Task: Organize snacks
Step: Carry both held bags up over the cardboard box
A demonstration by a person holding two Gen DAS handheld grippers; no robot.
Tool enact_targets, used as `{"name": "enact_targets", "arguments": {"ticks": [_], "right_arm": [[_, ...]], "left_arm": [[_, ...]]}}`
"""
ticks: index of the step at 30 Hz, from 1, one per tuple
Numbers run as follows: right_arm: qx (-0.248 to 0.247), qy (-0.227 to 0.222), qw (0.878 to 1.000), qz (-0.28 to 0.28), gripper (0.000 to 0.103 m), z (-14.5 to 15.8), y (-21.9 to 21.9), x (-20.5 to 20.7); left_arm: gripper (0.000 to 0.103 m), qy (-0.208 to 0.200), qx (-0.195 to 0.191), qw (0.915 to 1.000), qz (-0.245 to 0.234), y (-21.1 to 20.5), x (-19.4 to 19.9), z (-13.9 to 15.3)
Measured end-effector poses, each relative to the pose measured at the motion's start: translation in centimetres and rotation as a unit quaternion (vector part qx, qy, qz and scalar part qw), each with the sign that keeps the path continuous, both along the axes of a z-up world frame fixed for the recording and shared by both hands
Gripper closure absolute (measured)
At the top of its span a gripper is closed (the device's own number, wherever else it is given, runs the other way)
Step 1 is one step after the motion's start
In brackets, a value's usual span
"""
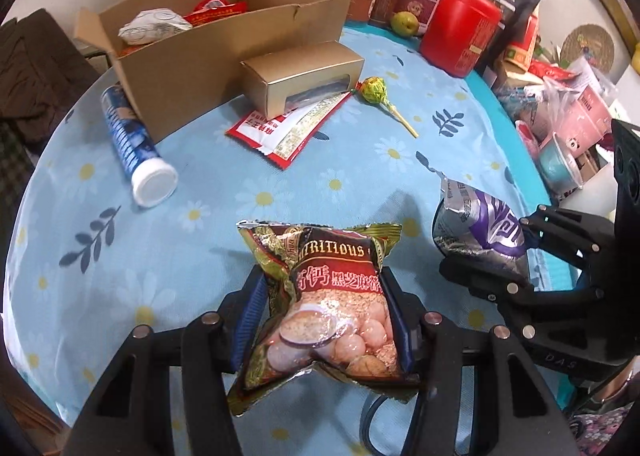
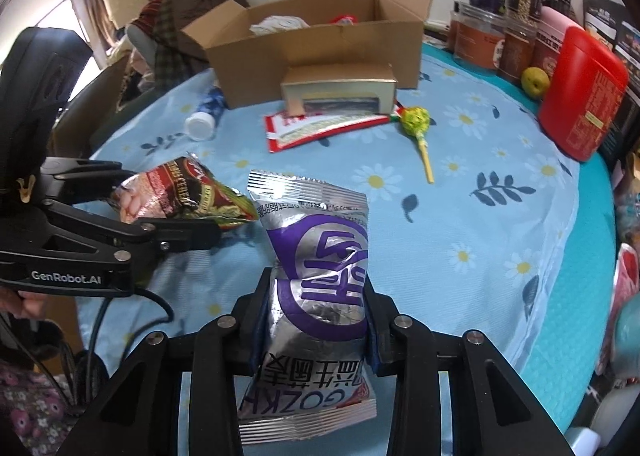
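From the left wrist camera, the left gripper [image 1: 326,320] is pinching a red and gold snack bag [image 1: 324,312] that points straight ahead, and the big cardboard box [image 1: 208,43] sits far in front and a bit to the left, well apart from the bag. From the right wrist camera, the right gripper [image 2: 316,316] is pinching a silver and purple snack bag [image 2: 316,276] that also points ahead, and the box [image 2: 320,51] is far in front, past a small gold box [image 2: 340,89]. I think both bags go forward into the big box, and the left gripper looks nearer to it.
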State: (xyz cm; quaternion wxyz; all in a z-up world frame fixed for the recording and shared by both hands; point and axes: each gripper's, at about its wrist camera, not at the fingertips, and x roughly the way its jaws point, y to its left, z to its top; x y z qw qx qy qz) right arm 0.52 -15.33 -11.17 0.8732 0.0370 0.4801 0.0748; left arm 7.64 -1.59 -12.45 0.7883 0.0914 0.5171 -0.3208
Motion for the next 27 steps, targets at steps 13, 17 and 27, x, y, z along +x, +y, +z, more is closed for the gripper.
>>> {"name": "enact_targets", "arguments": {"ticks": [13,17,27], "right_arm": [[0.012,-0.053,0.998,0.040,0.066,3.7,2.7,-2.5],[0.013,-0.073,0.996,0.049,0.066,5.1,3.3,-2.9],[0.015,-0.113,0.991,0.068,0.066,8.3,3.8,-2.2]], "left_arm": [[0.049,-0.042,-0.054,0.9973,0.026,2.5,-3.3,3.9],[0.049,-0.062,-0.069,0.9951,0.034,3.2,-4.0,5.4],[0.049,-0.102,-0.096,0.9890,0.048,3.6,-3.7,8.6]]}}
